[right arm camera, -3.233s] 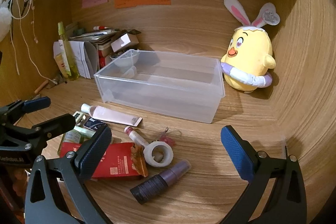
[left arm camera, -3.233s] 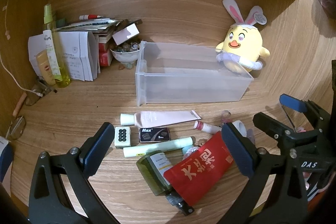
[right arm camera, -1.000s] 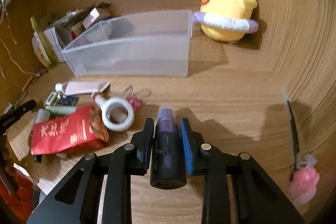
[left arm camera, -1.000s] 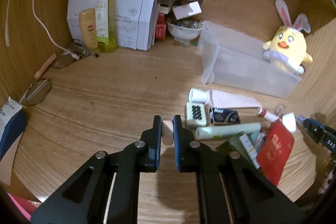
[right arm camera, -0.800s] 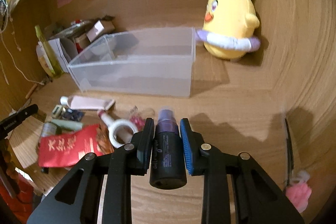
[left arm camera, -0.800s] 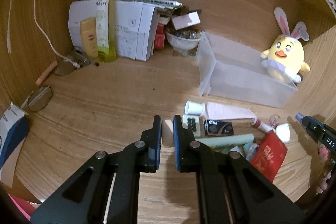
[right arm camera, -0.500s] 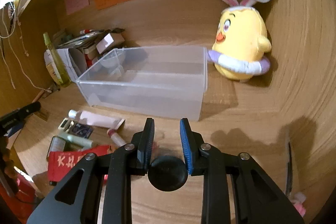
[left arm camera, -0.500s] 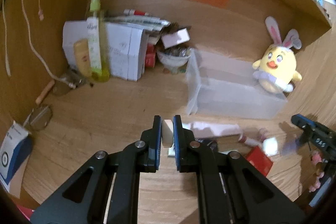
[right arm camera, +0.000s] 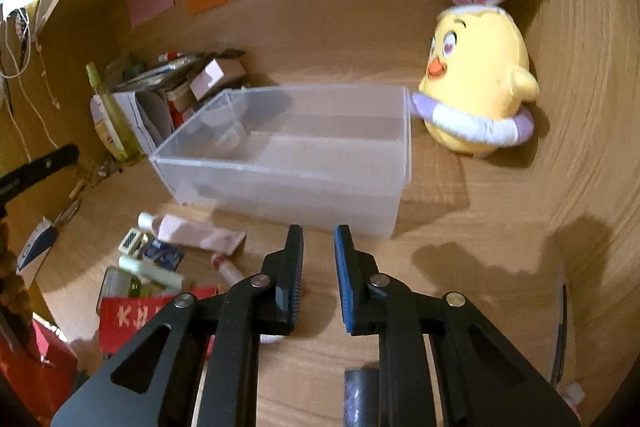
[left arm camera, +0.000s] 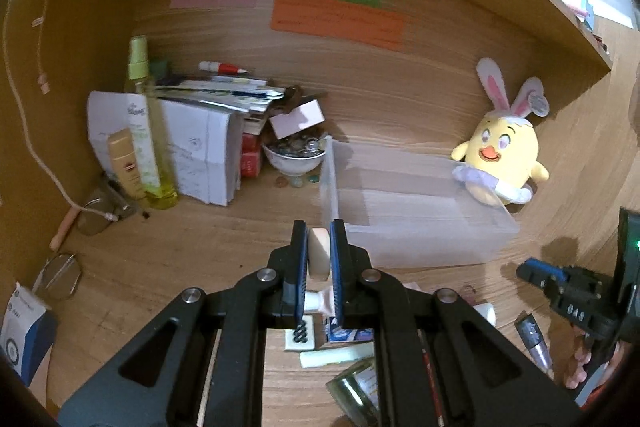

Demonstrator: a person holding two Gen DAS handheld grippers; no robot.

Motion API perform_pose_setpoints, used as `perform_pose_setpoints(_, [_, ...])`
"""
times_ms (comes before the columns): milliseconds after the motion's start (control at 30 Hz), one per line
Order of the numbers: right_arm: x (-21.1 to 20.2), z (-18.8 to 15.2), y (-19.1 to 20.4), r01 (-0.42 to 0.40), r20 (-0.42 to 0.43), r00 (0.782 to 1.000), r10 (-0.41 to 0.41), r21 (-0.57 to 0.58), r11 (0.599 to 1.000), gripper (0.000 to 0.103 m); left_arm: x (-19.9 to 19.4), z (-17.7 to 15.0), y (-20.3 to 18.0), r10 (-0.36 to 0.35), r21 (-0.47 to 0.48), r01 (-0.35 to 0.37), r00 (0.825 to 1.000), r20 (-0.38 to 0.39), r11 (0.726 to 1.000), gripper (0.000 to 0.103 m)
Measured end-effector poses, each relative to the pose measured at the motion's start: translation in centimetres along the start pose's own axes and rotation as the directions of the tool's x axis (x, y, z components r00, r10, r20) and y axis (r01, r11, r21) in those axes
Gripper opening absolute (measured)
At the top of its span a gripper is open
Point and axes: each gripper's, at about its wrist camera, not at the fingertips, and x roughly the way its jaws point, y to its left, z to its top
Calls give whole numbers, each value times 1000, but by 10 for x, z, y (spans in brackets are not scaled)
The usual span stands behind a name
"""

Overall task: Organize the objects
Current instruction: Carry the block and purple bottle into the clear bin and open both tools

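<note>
My left gripper [left arm camera: 319, 259] is shut on a small cream eraser-like block [left arm camera: 319, 255], held above the desk in front of the clear plastic bin [left arm camera: 416, 211]. My right gripper [right arm camera: 319, 275] stands narrowly apart with nothing between its pads. The dark purple bottle [right arm camera: 362, 393] lies on the desk under its right arm; it also shows in the left wrist view [left arm camera: 534, 341]. The bin [right arm camera: 288, 163] looks empty. Loose items lie in front of it: a pink tube [right arm camera: 200, 231], a red packet [right arm camera: 136, 315], a pale green stick [right arm camera: 150, 273].
A yellow plush chick [right arm camera: 476, 95] stands right of the bin. Papers, a bowl of small stones [left arm camera: 296, 155] and a green spray bottle [left arm camera: 146, 131] crowd the back left. Glasses [left arm camera: 60, 275] and a blue-white box [left arm camera: 24, 327] lie at the left.
My right gripper has let the purple bottle slip out; it now lies beneath the gripper. Both grippers have risen and moved toward the bin. The left still holds the cream block.
</note>
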Motion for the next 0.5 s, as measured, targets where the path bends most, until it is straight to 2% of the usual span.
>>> perform_pose_setpoints(33, [-1, -3, -2, 1, -9, 1000, -1, 5, 1000, 23, 1, 1, -2, -3, 5, 3, 1000, 1, 1000, 10])
perform_pose_setpoints(100, [-5, -13, -5, 16, -25, 1000, -16, 14, 1000, 42, 4, 3, -7, -15, 17, 15, 1000, 1, 1000, 10])
perform_pose_setpoints(133, [-7, -18, -6, 26, -32, 999, -25, 18, 1000, 45, 5, 4, -8, -20, 20, 20, 1000, 0, 1000, 10])
perform_pose_setpoints(333, [-12, -40, -8, 83, -69, 994, -82, 7, 997, 47, 17, 12, -20, -63, 30, 63, 998, -14, 998, 10])
perform_pose_setpoints(500, [-18, -60, -18, 186, -112, 976, -186, -12, 983, 47, 27, 19, -29, -88, 49, 89, 996, -23, 995, 10])
